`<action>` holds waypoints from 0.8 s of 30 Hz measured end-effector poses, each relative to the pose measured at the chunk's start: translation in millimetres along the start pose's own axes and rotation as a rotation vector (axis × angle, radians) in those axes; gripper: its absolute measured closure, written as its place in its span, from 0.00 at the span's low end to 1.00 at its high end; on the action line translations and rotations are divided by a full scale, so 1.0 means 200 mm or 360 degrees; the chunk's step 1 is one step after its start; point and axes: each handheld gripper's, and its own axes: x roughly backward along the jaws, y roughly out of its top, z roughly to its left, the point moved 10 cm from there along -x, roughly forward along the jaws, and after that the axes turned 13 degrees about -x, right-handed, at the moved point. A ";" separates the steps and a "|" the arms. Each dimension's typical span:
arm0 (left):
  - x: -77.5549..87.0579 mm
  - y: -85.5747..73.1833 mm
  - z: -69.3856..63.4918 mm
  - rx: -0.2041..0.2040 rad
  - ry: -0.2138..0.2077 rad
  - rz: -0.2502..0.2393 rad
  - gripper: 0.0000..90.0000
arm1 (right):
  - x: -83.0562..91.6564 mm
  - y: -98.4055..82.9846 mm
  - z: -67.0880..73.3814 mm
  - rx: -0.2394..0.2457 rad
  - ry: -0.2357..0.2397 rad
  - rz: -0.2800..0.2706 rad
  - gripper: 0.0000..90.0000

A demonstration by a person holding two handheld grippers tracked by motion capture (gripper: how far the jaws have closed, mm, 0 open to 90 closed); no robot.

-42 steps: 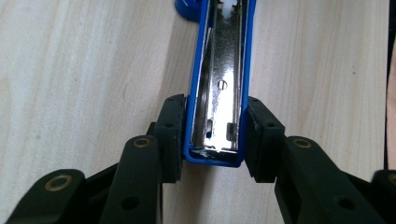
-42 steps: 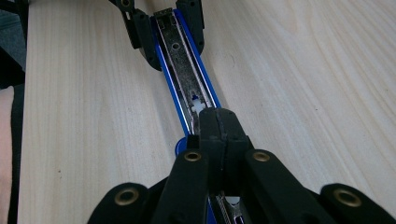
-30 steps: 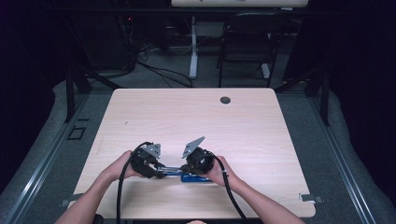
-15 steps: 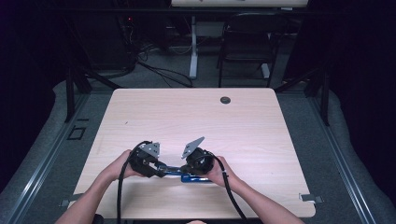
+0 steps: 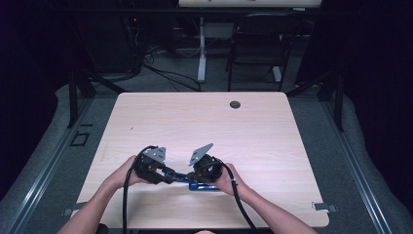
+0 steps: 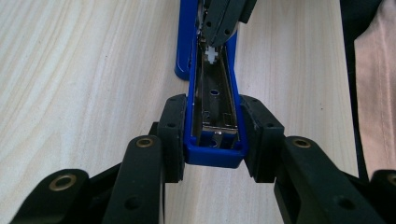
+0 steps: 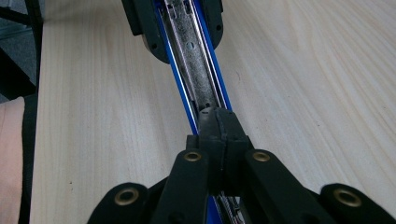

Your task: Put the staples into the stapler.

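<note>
- At the near edge of the table [image 5: 160, 112] a person's two forearms come in from below, each hand holding a gripper, and the two grippers face each other.
- The left gripper [image 6: 212, 135] is clamped on the end of a blue stapler [image 6: 212, 105]; its black pads press on both blue side walls.
- In the left gripper view the stapler lies opened, its metal staple channel facing up, with the blue base lying on the wood beyond.
- The right gripper [image 7: 218, 128] has its jaws pressed tight together over the middle of the stapler's metal channel; whether they pinch any part of it cannot be told.
- In the right gripper view the channel runs from those jaws up to the left gripper's pads at the top edge.
- From the high view the stapler [image 5: 187, 181] sits between the two grippers, near the front edge and slightly left of centre, with a blue part resting on the table beneath the right gripper [image 5: 207, 168].
- The left gripper [image 5: 151, 165] trails a black cable back along the forearm.
- Farther off, a small dark round disc [image 5: 235, 104] sits near the table's far edge.
- Beyond the table stand a black chair [image 5: 258, 48] and cables on the floor.
</note>
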 end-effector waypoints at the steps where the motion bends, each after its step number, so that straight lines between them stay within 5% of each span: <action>1: 0.00 0.00 0.00 0.0003 0.0001 -0.0006 0.72 | 0.00 0.00 0.00 0.0003 0.0000 0.0002 1.00; 6: 0.01 0.03 0.00 0.0001 0.0024 -0.0067 0.72 | 0.00 0.01 0.01 0.0005 0.0003 -0.0013 1.00; 24: 0.00 0.02 0.00 0.0007 0.0010 -0.0027 0.70 | 0.00 0.01 0.01 0.0007 0.0016 -0.0025 1.00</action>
